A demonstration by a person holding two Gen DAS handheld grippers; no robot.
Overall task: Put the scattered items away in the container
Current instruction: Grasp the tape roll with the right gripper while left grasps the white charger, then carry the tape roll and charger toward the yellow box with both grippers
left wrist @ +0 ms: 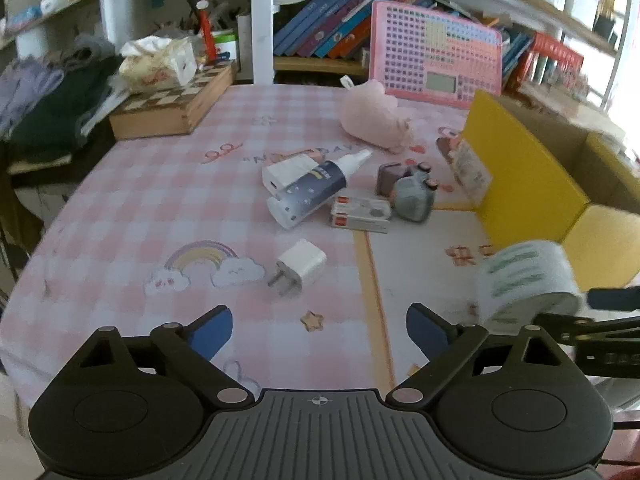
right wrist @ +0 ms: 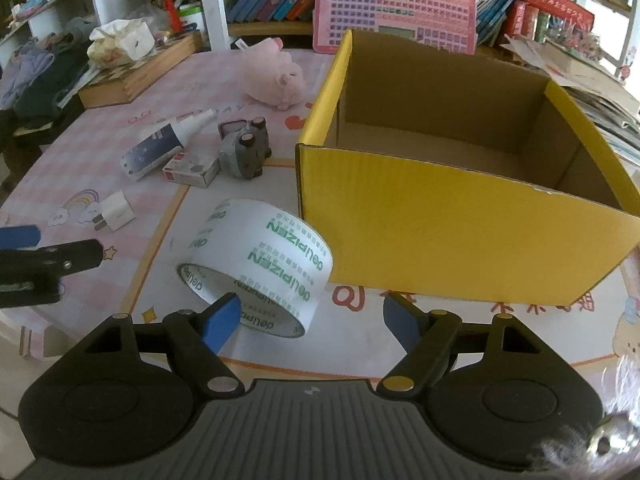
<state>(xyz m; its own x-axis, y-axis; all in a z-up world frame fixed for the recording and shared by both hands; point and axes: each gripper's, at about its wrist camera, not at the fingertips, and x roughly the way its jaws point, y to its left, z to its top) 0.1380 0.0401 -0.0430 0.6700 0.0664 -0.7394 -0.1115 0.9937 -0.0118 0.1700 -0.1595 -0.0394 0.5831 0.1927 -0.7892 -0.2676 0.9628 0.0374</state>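
Nothing sits in the yellow cardboard box yet; tape roll, charger plug, spray bottle and the rest wait on the tabletop. Left claw and right claw are both wide and empty.

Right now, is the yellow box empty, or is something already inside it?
Empty, as far as the view shows. The right wrist view looks into the open yellow box and shows only bare brown cardboard floor; the near wall hides the front strip.

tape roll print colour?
Green lettering on the clear-white tape roll; sharpest in the right wrist view.
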